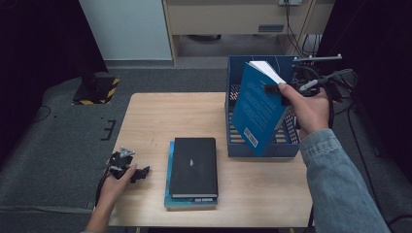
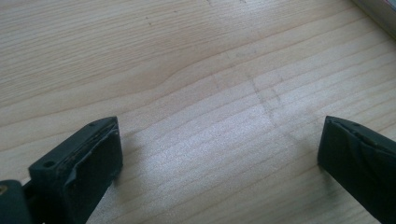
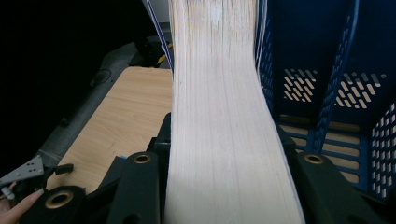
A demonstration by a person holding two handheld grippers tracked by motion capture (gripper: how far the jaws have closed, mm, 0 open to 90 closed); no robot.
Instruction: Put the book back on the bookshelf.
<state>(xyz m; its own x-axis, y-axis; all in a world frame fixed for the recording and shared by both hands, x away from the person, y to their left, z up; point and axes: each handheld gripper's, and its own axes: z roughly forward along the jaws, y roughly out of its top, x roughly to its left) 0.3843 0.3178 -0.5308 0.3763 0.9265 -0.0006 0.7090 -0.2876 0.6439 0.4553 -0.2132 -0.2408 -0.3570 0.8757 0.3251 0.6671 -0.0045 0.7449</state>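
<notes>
Blue-covered and clamped by its page edge, the book [image 1: 258,109] is in your right gripper [image 1: 276,90], which squeezes the white page block from both sides; in the right gripper view the pale pages [image 3: 224,121] run straight up between the black jaws. You hold it tilted, its top corner leaning back over the blue file rack [image 1: 287,146] and its lower corner down near the rack's front wall. Whether that corner touches the rack floor I cannot tell.

So the pick-up is done and the carry looks nearly done; the placing is not. As I judge it, the book has yet to be stood upright inside a compartment and let go. Watch the divider that shows in the right gripper view: the lower corner could catch on it or on the front lip if you drop the book in at this slant.

Two more books are stacked on the wooden table [image 1: 145,116] near its front edge, a black notebook [image 1: 194,166] on top of a teal one [image 1: 170,194]. They lie well apart from the rack and look untouched, so I take them as work left to do.

Your left gripper [image 1: 130,170] rests at the table's near left corner, jaws wide apart with bare wood between them, gripping nothing.
</notes>
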